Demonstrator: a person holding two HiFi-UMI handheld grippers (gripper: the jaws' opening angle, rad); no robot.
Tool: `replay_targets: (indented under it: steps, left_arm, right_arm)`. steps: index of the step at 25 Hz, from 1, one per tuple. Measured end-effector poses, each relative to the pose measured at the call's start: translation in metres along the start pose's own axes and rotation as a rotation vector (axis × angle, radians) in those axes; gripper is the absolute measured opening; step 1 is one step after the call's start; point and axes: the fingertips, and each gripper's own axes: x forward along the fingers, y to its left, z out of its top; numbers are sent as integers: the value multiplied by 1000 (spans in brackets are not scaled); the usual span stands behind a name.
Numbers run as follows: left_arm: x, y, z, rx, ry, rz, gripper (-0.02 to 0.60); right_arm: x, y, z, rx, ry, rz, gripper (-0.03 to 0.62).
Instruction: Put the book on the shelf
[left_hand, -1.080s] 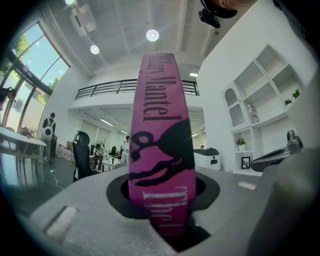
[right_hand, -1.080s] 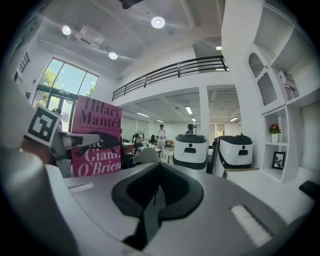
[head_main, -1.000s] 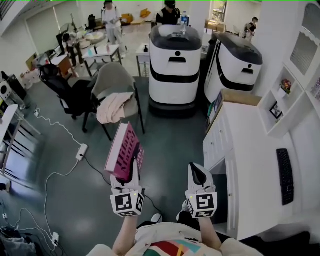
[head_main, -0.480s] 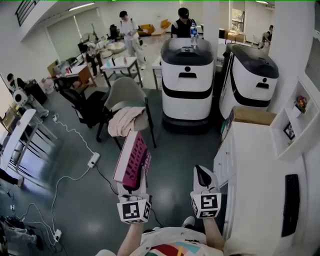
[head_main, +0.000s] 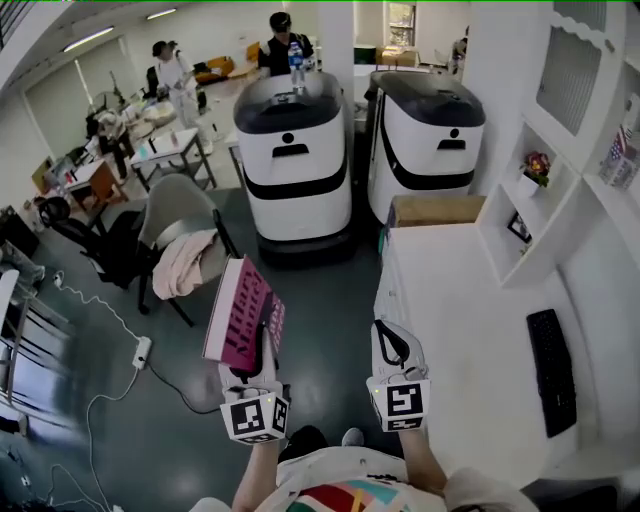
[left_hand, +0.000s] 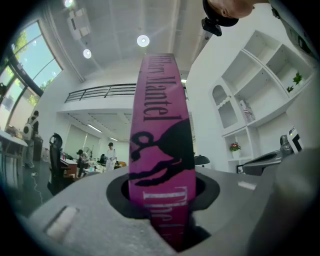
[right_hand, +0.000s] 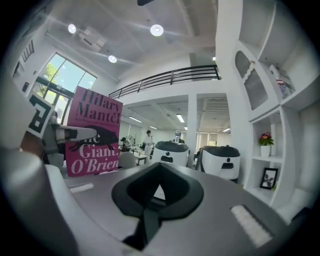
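Note:
A pink book (head_main: 240, 315) stands upright over the floor, with my left gripper (head_main: 262, 352) shut on its lower edge. In the left gripper view its spine (left_hand: 160, 140) rises straight up from between the jaws of my left gripper (left_hand: 162, 205). The right gripper view shows its cover (right_hand: 94, 132) at the left. My right gripper (head_main: 392, 342) is shut with nothing in it, level with the left one, next to the white desk (head_main: 470, 330). Its pads meet in the view from my right gripper (right_hand: 152, 210). The white shelf unit (head_main: 535, 215) rises on the right wall, also visible as the shelf (left_hand: 250, 100) and the shelf (right_hand: 270, 150).
Two white machines (head_main: 295, 160) (head_main: 430, 130) stand ahead on the grey floor. A cardboard box (head_main: 435, 210) and a black keyboard (head_main: 551, 370) lie on the desk. A chair draped with cloth (head_main: 180, 245) and a power strip (head_main: 140, 352) are at the left. People stand at the back.
Both grippers have travelled across the room with the book still held. The machines, the desk and the shelf unit now lie further left and fill more of the head view.

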Motion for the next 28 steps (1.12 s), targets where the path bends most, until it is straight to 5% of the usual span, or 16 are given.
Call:
replay_targets:
  steps: [11,18,28]
  left_arm:
    - [118,-213,-32,-162,5,-589,143]
    - [147,-383,-7,-203,-35,-1081,143]
    - [139,-482,-1,-266,-13,-1427,143]
  right_arm:
    - [-108,-164,-2,-66,70,-613,5]
    - [-208,-224,-7,-37,107,-1127,5]
    - [-262,-224,-6,-14,176,-1491,5]
